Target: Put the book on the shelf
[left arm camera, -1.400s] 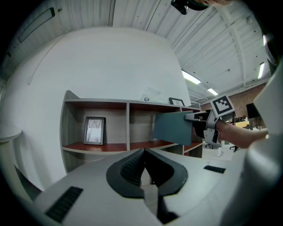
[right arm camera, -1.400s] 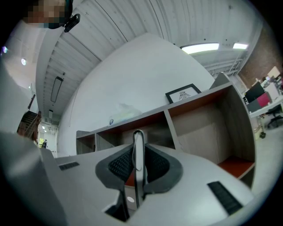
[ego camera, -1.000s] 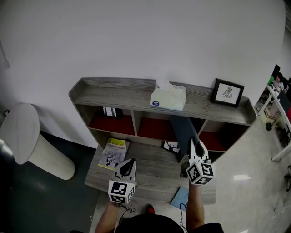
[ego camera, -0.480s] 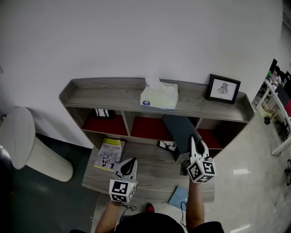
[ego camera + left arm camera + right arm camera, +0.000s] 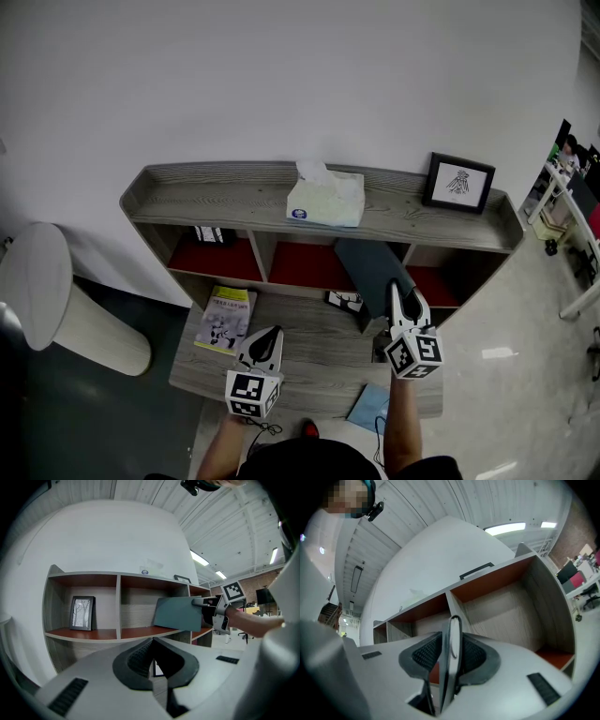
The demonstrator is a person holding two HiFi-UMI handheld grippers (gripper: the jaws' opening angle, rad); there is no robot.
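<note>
Left gripper [image 5: 267, 334]: jaws together, nothing between them; the book lies well off to its right. Book [image 5: 371, 267]: straight ahead of the right gripper [image 5: 397, 294], long axis along the jaws, far end tilted into the mouth of the shelf [image 5: 225, 199]. The right jaws have just been opening, and the book's near edge sits between the pads, apparently touching them. The right hand is nearer.

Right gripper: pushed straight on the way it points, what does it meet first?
Probably the shelf divider: the book between the right gripper's jaws, which have just been opening, lines up edge-on with it. It could slip just right of it into the end compartment; depth is unclear.
</note>
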